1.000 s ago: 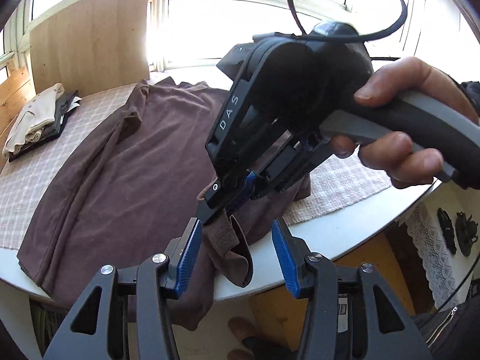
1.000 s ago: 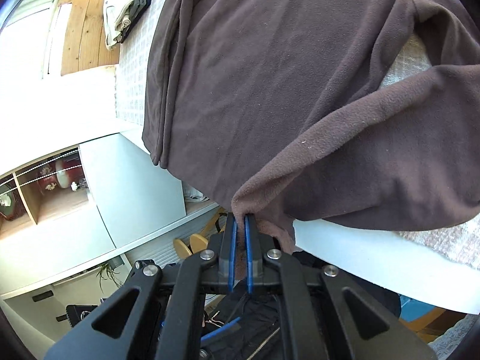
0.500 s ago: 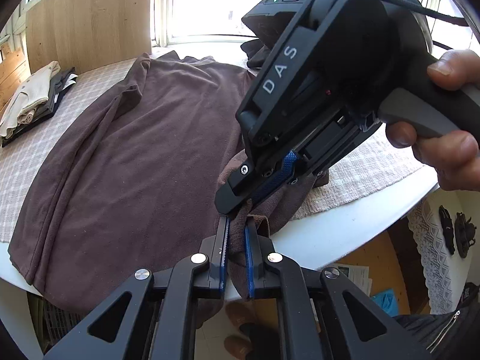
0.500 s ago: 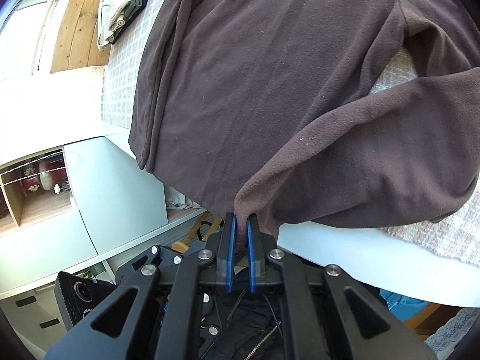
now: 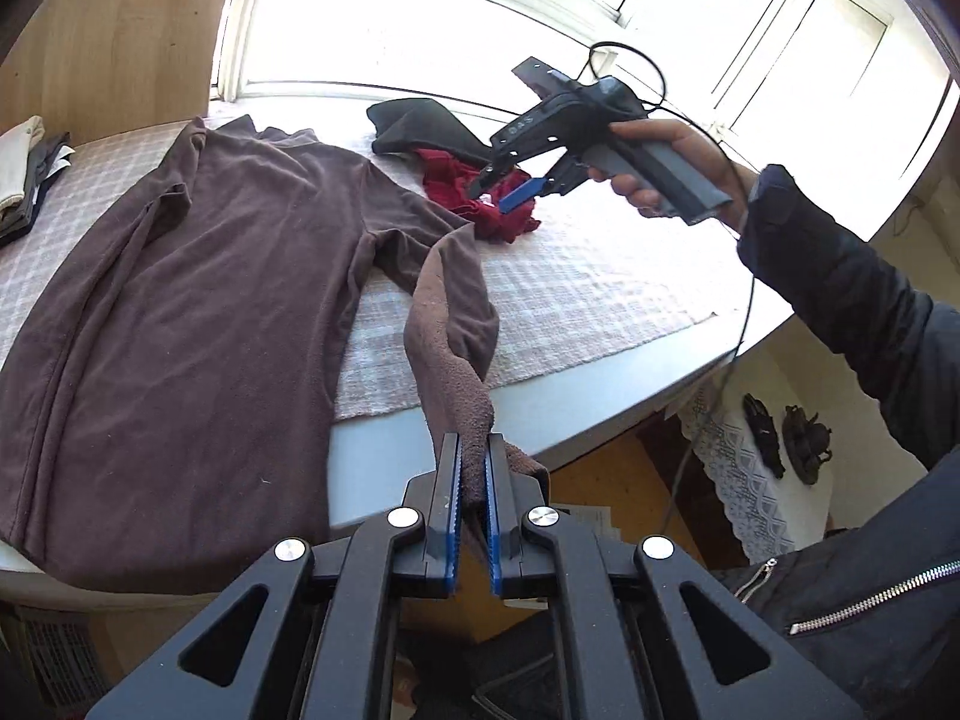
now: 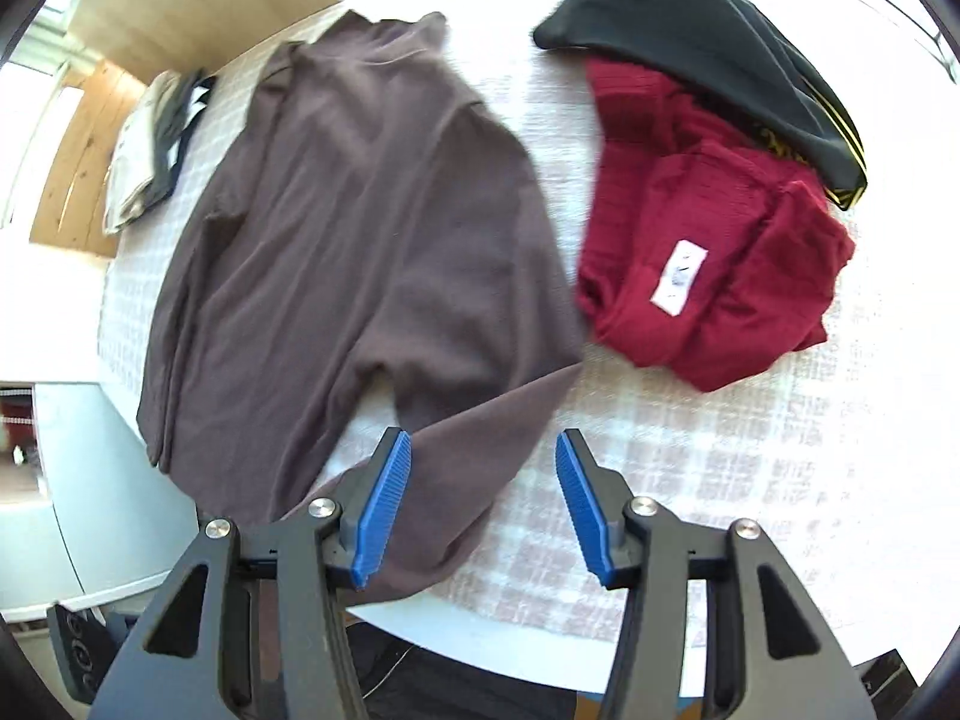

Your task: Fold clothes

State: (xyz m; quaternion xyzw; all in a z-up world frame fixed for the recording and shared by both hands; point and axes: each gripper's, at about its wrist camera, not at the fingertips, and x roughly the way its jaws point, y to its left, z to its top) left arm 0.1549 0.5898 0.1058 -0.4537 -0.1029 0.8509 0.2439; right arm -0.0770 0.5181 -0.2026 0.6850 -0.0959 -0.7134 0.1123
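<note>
A brown long-sleeved top [image 5: 198,312] [image 6: 360,222] lies spread flat on the checked cloth, its hem hanging over the near table edge. My left gripper [image 5: 472,450] is shut on the cuff of its right sleeve [image 5: 447,336], which rises off the table toward the camera. My right gripper [image 6: 483,456] [image 5: 510,189] is lifted above the table with its jaws opening and nothing between the blue pads; the sleeve lies on the cloth beneath it. In the left wrist view a hand holds it over the red garment.
A crumpled red knit garment [image 6: 708,252] and a black garment [image 6: 690,36] lie at the table's far right. Folded clothes [image 5: 24,180] are stacked at the far left. The white table edge [image 5: 600,408] runs close in front; a window is behind.
My right gripper let go of the sleeve cuff, opened and swung up and away over the table. My left gripper closed on the cuff and lifted it.
</note>
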